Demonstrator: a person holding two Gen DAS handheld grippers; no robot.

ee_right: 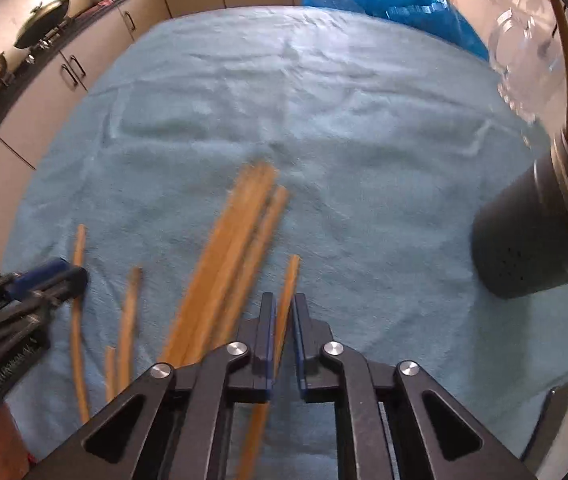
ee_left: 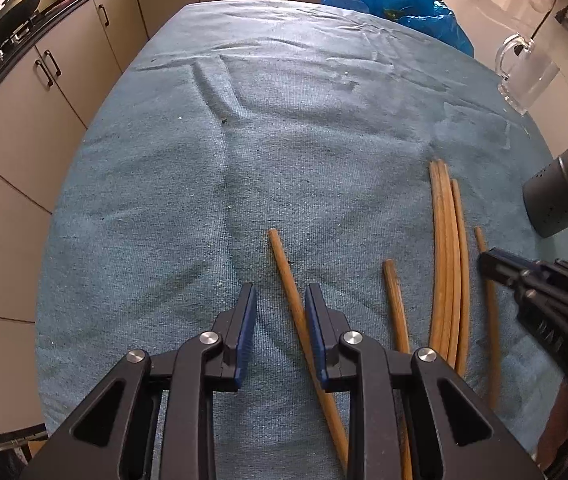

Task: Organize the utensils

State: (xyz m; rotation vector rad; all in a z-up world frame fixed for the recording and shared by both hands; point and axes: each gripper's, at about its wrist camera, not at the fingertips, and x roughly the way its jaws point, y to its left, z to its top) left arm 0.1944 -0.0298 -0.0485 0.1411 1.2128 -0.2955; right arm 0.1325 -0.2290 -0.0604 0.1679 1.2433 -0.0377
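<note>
My right gripper (ee_right: 283, 312) points forward, low over the towel (ee_right: 323, 128), clamped on one chopstick (ee_right: 289, 280); my left gripper (ee_left: 280, 312) hovers with fingers apart.

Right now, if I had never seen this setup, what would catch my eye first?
Probably the wooden chopsticks scattered over the blue towel in front of both tools. The right gripper has its fingers closed around a single chopstick, while the left gripper sits open with another chopstick running between its fingers. At the towel's right edge stands a dark perforated holder with chopsticks already in it, and a glass mug behind it.
</note>
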